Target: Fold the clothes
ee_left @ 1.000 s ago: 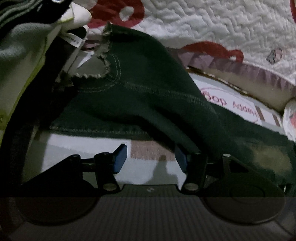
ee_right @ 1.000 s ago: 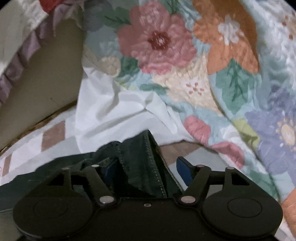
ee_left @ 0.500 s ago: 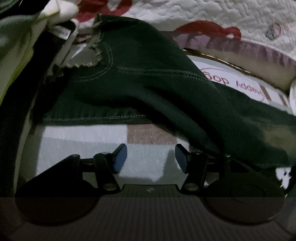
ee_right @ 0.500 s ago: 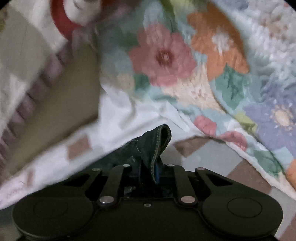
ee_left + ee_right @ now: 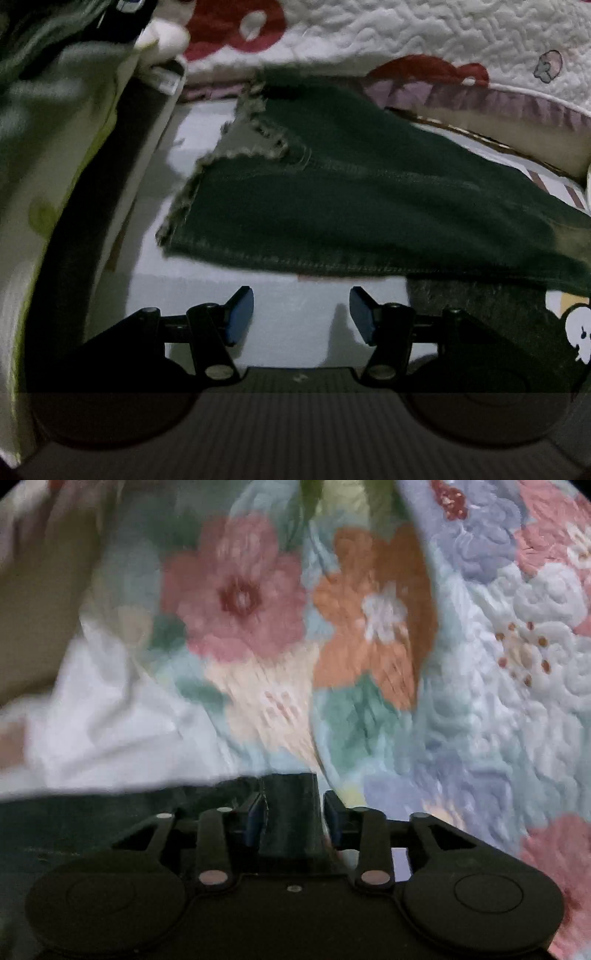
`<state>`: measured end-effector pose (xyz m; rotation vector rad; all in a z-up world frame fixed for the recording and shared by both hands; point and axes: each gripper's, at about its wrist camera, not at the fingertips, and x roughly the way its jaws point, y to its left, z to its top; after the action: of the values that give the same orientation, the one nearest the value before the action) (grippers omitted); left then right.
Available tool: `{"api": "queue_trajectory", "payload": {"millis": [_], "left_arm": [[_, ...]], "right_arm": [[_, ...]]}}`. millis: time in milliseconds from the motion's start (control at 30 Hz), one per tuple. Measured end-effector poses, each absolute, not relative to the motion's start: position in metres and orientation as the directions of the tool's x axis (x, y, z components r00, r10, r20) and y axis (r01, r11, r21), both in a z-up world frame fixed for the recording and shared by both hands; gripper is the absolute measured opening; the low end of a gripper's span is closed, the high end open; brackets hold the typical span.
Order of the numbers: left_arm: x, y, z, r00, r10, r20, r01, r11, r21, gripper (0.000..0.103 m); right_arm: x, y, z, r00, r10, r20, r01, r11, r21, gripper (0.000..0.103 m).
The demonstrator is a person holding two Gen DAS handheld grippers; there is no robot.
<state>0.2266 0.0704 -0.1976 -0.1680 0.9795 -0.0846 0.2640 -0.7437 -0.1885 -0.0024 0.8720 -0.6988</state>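
A dark green denim garment (image 5: 369, 206) with a frayed hem lies across the pale sheet, stretching off to the right. My left gripper (image 5: 301, 314) hovers just short of its near edge, open, with only the sheet between its blue pads. In the right wrist view a fold of the same garment (image 5: 92, 823) stands up between the fingers of my right gripper (image 5: 290, 812). Those jaws are opening. The cloth leans on the left pad, and a thin gap shows at the right pad. The view is blurred by motion.
A pile of grey and yellow-green clothes (image 5: 55, 129) rises at the left. A white quilt with red shapes (image 5: 406, 33) lies behind the garment. A floral quilt (image 5: 369, 627) and a white cloth (image 5: 110, 720) fill the space ahead of the right gripper.
The right jaws closed tight on the fold, then spread apart while the gripper rose and turned. In the left wrist view the garment slid right and flattened, with its frayed hem now nearer the centre.
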Motion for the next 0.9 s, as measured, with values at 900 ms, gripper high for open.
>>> {"api": "queue_trajectory", "payload": {"millis": [900], "left_arm": [[0.273, 0.086, -0.225, 0.703, -0.223, -0.676, -0.199, 0.851, -0.487, 0.072]], "right_arm": [[0.005, -0.67, -0.192, 0.595, -0.315, -0.739, 0.584, 0.802, 0.128, 0.063]]}}
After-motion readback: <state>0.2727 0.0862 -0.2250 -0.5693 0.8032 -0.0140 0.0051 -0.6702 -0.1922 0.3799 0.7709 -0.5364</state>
